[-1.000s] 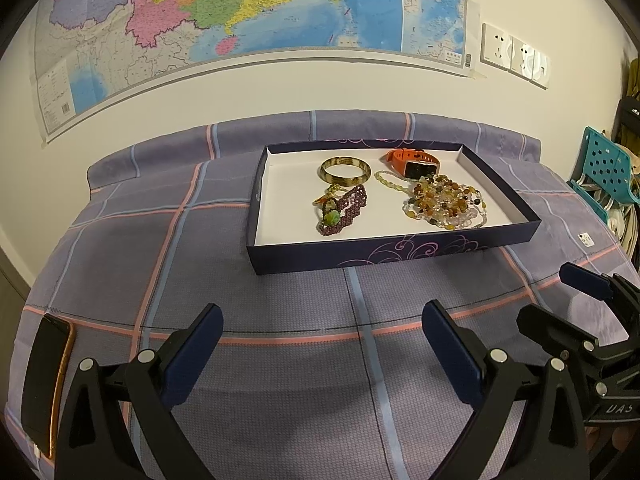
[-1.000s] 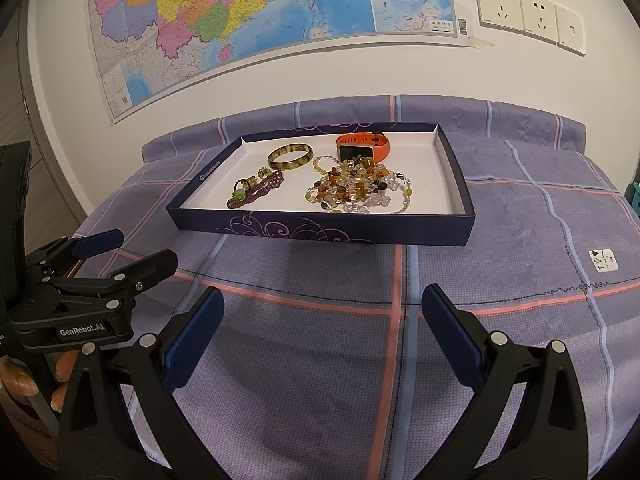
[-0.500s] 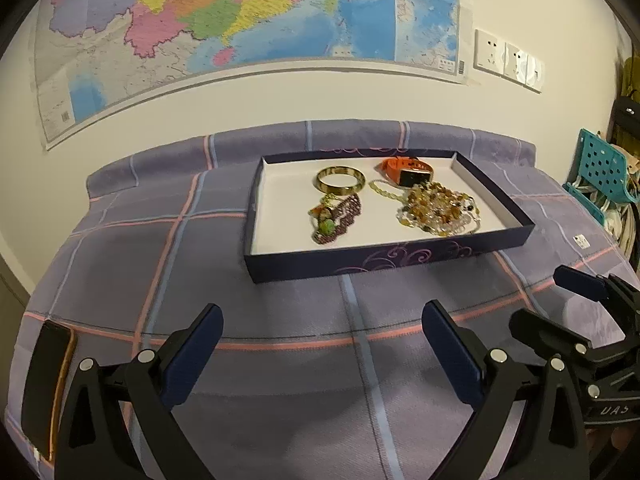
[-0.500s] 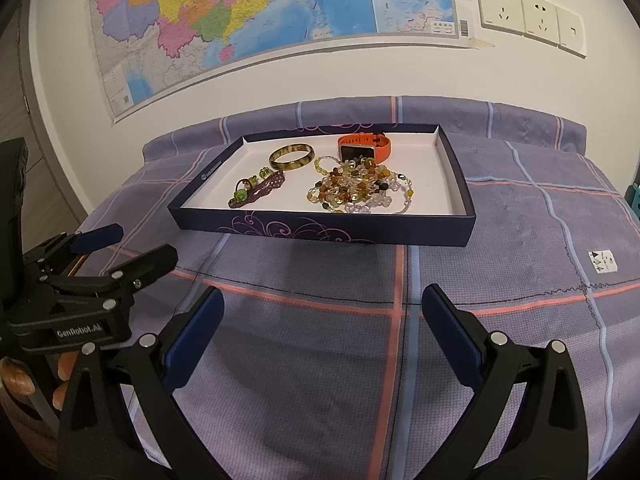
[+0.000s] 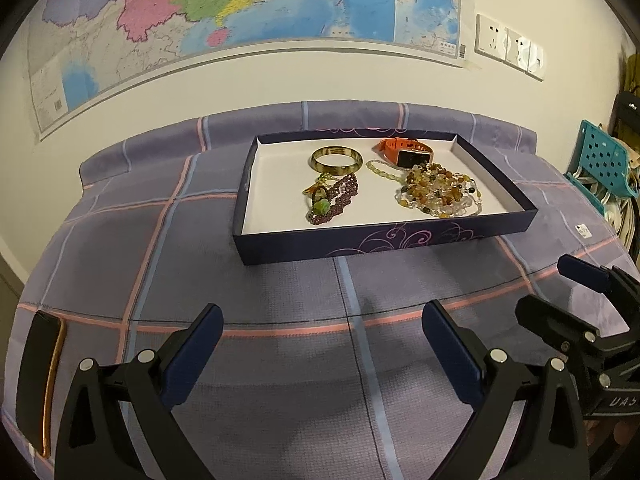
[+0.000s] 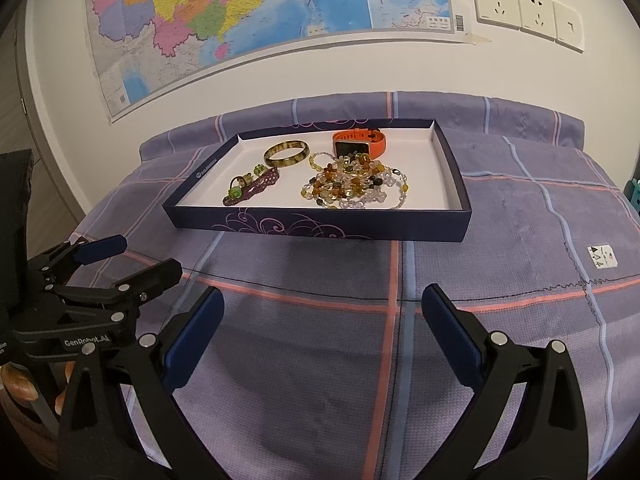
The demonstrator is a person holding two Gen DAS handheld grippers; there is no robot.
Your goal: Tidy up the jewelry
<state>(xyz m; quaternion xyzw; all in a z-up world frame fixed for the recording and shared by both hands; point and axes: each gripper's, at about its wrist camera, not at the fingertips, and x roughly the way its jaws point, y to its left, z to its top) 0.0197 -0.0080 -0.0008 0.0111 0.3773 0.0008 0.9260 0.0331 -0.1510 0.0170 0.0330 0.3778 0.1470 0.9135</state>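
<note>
A shallow navy box lid (image 5: 360,238) (image 6: 320,229) sits on the purple checked cloth. In it lie a green-gold bangle (image 5: 337,159) (image 6: 286,153), an orange smartwatch (image 5: 406,151) (image 6: 359,143), a pile of amber and clear beads (image 5: 438,194) (image 6: 354,185) and a purple beaded bracelet with green charms (image 5: 330,202) (image 6: 250,187). My left gripper (image 5: 320,330) is open and empty, well short of the box; it also shows in the right wrist view (image 6: 132,258). My right gripper (image 6: 320,312) is open and empty, beside the left one, seen in the left wrist view (image 5: 560,288).
A dark phone in an orange case (image 5: 38,380) lies at the cloth's near left edge. A small white label (image 6: 601,257) sits on the cloth at right. A teal basket (image 5: 600,164) stands past the table's right side. The wall with a map is behind.
Both grippers have drawn back and risen slightly, so the box looks a little farther and smaller. Both stay open. The jewelry has not moved.
</note>
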